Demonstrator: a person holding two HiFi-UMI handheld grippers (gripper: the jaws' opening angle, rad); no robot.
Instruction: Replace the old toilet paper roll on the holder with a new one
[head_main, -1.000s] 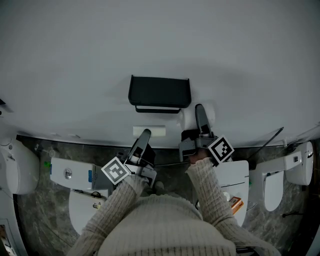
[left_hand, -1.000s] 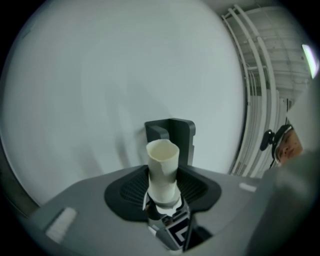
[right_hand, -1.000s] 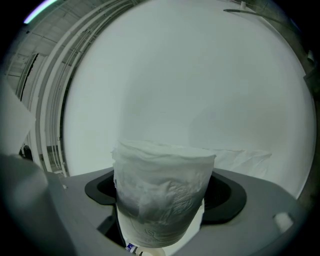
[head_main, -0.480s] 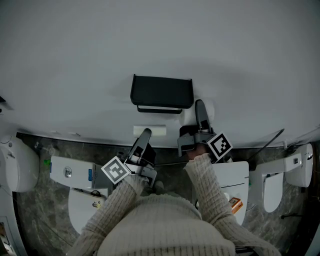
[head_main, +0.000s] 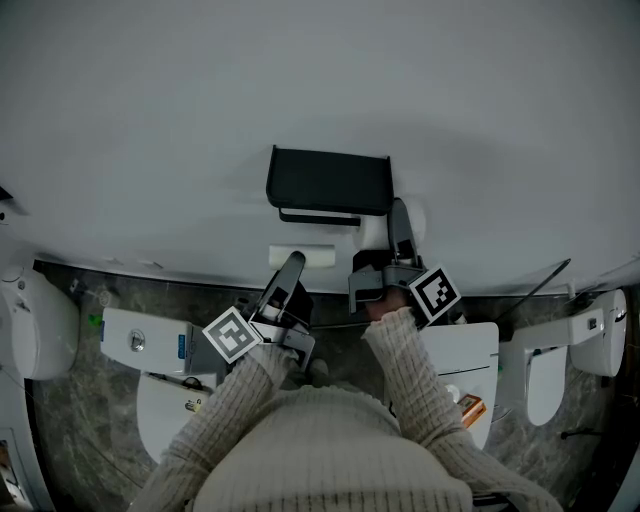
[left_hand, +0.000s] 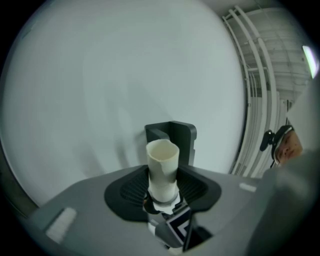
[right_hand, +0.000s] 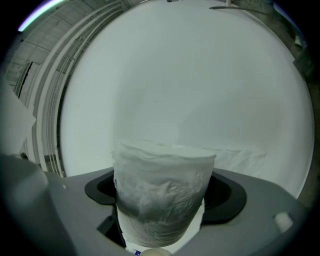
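Note:
The black wall holder shows no roll on it in the head view. Just below its left part, my left gripper is shut on the empty cardboard tube. In the left gripper view the tube stands upright between the jaws, with the dark holder behind it. My right gripper is at the holder's right end, shut on the new white roll. That wrapped roll fills the right gripper view in front of the plain wall.
A white toilet cistern and seat are below left, and another toilet stands at the far left. More white fixtures are at the right. A small orange item lies on the white surface by my right sleeve. The floor is dark stone.
My right gripper has edged left with the new roll, closer to the holder's right end. The left gripper and the tube have stayed where they were.

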